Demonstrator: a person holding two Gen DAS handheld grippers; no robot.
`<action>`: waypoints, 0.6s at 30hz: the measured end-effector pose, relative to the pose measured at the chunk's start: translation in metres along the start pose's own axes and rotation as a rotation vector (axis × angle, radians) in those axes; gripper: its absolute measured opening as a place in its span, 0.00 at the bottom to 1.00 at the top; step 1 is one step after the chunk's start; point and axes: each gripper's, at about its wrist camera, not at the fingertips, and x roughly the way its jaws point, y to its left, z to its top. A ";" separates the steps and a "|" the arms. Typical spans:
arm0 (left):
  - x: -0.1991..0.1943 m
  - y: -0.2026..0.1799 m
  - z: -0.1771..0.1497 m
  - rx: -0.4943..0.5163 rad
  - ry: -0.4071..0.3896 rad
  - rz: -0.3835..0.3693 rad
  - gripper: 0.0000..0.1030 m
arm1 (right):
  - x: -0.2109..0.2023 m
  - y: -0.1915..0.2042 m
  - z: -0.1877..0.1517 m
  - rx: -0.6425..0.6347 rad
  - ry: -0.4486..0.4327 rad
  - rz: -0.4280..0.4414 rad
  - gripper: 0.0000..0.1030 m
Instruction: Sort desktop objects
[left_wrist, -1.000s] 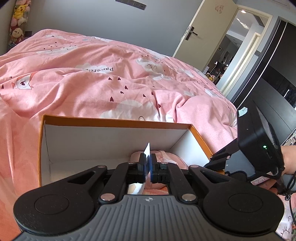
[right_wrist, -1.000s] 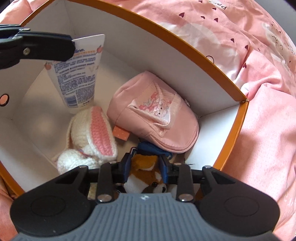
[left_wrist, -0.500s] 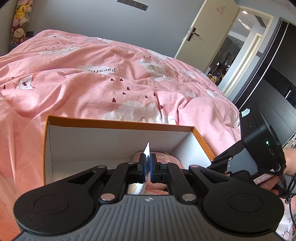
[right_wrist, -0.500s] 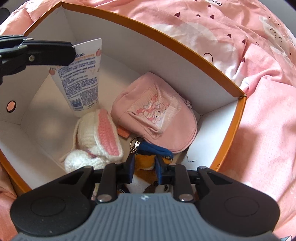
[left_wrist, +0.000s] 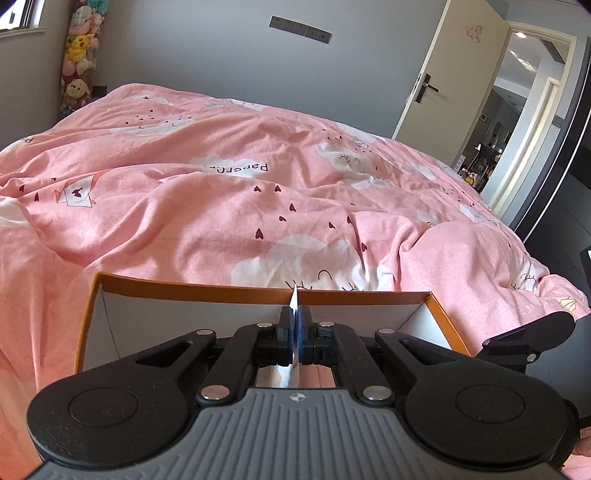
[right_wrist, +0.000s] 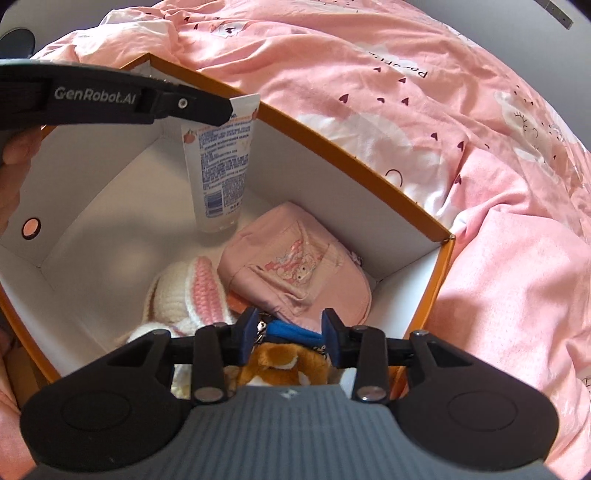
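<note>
Left gripper (left_wrist: 295, 334) clamping tight on the tube (right_wrist: 218, 166), right gripper (right_wrist: 290, 334) pointing steeply down, jaws opening

The right hand-held gripper (right_wrist: 290, 332) is opening above a plush fox (right_wrist: 284, 365) inside the box (right_wrist: 351, 147).

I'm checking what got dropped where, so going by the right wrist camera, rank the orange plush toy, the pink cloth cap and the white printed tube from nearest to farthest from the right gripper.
1. Orange plush toy, directly under the right gripper, whose jaws are opening.
2. Pink cloth cap, just beyond, mid-box.
3. White printed tube, hanging at the far corner, pinched by the left gripper.
</note>
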 end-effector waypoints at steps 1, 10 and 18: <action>0.001 -0.004 -0.001 0.014 -0.011 0.009 0.00 | -0.001 -0.004 -0.001 0.013 -0.004 0.011 0.41; 0.009 -0.030 -0.006 0.089 0.032 0.001 0.00 | -0.008 -0.017 -0.016 0.052 -0.046 0.066 0.43; -0.005 -0.033 -0.003 0.113 0.023 0.032 0.00 | -0.015 -0.021 -0.023 0.100 -0.097 0.081 0.47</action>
